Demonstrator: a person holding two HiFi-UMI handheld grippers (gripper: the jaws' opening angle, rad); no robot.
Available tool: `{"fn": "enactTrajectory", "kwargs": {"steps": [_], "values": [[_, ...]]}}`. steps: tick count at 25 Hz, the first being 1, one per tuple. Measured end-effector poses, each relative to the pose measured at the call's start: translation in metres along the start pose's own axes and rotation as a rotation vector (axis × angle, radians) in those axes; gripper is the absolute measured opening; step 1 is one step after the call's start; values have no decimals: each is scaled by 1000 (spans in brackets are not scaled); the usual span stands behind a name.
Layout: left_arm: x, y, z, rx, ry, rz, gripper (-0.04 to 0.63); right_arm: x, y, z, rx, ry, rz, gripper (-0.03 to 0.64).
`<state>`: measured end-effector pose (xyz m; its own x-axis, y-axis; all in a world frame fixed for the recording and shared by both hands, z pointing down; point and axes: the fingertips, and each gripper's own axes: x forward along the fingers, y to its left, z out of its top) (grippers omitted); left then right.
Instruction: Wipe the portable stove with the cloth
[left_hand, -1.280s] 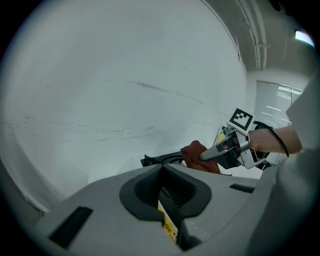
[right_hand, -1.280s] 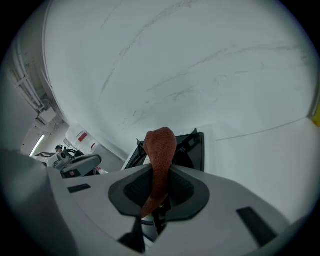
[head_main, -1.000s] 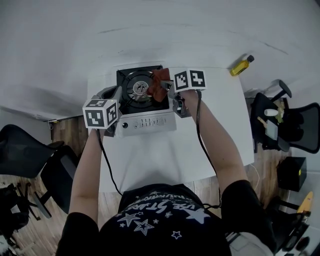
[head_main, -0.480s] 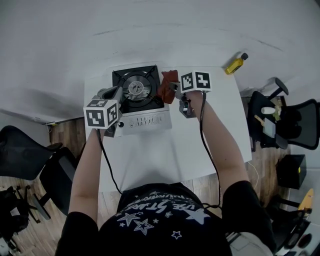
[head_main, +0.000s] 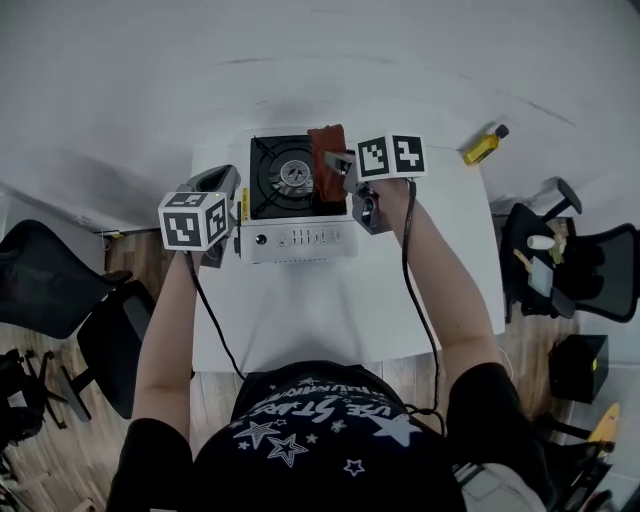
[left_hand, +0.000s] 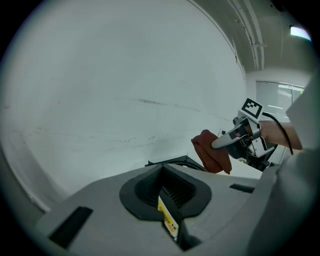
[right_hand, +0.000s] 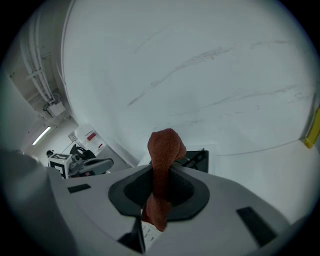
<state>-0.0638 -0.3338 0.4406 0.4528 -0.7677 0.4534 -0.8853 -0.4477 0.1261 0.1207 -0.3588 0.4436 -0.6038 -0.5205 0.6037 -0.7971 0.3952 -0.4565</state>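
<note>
The portable stove (head_main: 298, 236), silver in front with a black burner top, stands at the back of the white table (head_main: 340, 310). A reddish-brown cloth (head_main: 326, 150) hangs over the stove's right rear part, with my right gripper (head_main: 338, 163) shut on it. In the right gripper view the cloth (right_hand: 162, 165) sticks up bunched between the jaws. My left gripper (head_main: 230, 185) is just off the stove's left edge, its jaws closed together with nothing between them. From the left gripper view I see the stove's grate (left_hand: 172, 162), the cloth (left_hand: 212, 152) and the right gripper (left_hand: 227, 142).
A yellow bottle (head_main: 483, 145) lies at the table's far right corner, also visible as the bottle (right_hand: 314, 127) in the right gripper view. Office chairs stand left (head_main: 60, 290) and right (head_main: 590, 260) of the table. A white wall is behind the stove.
The right gripper carried the cloth from the burner out past the stove's right edge, then back over its right rear. The left gripper shifted from the stove's left side to just off its edge.
</note>
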Motion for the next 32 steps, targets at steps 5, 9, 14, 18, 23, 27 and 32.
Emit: {"fn": "enactTrajectory", "kwargs": {"steps": [5, 9, 14, 18, 23, 27, 32], "values": [[-28, 26, -6, -29, -19, 44, 6, 22, 67, 7, -48, 4, 108, 63], [-44, 46, -20, -53, -11, 72, 6, 50, 109, -6, -60, 41, 169, 63], [-55, 68, -35, -74, 4, 92, 6, 89, 145, -35, -41, 107, 221, 63], [-60, 80, -42, -88, 7, 98, 6, 117, 152, -59, -44, 166, 211, 63], [-60, 87, -50, -97, 26, 100, 6, 136, 134, -80, -85, 231, 139, 63], [-57, 86, -56, -104, 35, 93, 6, 134, 119, -82, -65, 234, 115, 63], [-52, 75, -56, -94, 39, 76, 6, 123, 105, -79, -38, 208, 95, 63]]}}
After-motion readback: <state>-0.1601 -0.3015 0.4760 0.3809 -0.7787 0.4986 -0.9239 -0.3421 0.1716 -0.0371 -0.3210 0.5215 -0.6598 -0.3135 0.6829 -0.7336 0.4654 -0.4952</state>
